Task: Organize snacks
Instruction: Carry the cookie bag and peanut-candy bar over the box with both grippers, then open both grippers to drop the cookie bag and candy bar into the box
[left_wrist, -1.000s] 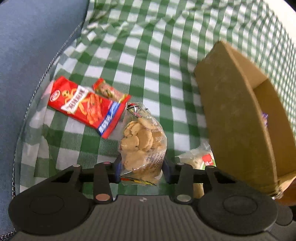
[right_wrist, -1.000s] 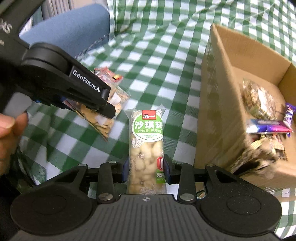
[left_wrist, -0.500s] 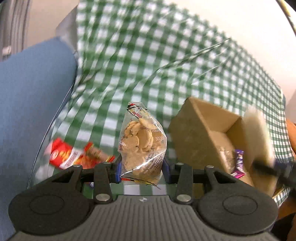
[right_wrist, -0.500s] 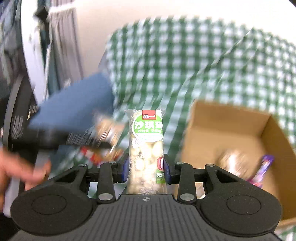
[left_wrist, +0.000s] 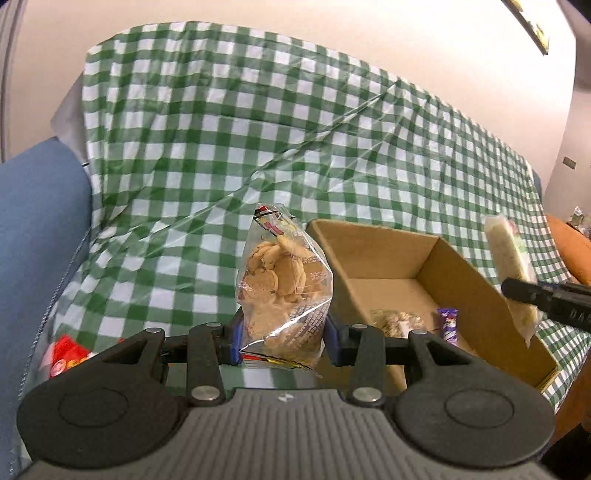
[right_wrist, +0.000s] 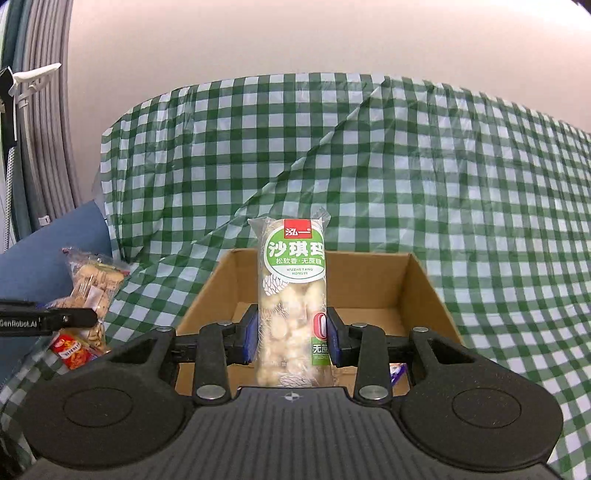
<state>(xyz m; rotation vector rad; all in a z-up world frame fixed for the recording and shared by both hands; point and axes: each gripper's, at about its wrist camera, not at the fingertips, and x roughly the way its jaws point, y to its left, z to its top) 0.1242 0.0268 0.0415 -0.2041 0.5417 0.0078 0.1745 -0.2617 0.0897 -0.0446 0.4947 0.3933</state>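
Both hand-held grippers carry a snack above the green-and-white checked cloth (left_wrist: 258, 122). Left hand-held gripper (left_wrist: 282, 338) is closed on a clear plastic bag of round biscuits (left_wrist: 282, 291), and it holds the bag low, near the bottom seal, so most of the bag stands free above the jaws. Right hand-held gripper (right_wrist: 291, 339) is clamped on a long clear packet of pale puffed sweet with a green label (right_wrist: 293, 295), gripped around its lower half, upright.

The open brown cardboard box (left_wrist: 476, 291) is just beside the biscuit bag in the left view, and directly behind the long packet in the right view. Some small wrapped snacks already lie on its floor, among them a purple wrapper (left_wrist: 448, 323).

The main risk, I think, is the thin slippery film. The biscuit bag can slide down between the jaws, or tip to one side, and then fall on the cloth instead of into the box. Squeezing harder can break the biscuits. The two grippers are also close over one box, so they may collide if both go in together. It seems the long packet is nearer to the opening, but the fisheye view makes this hard to judge. A red flat snack packet (right_wrist: 72, 349) lies outside the box, at the left.
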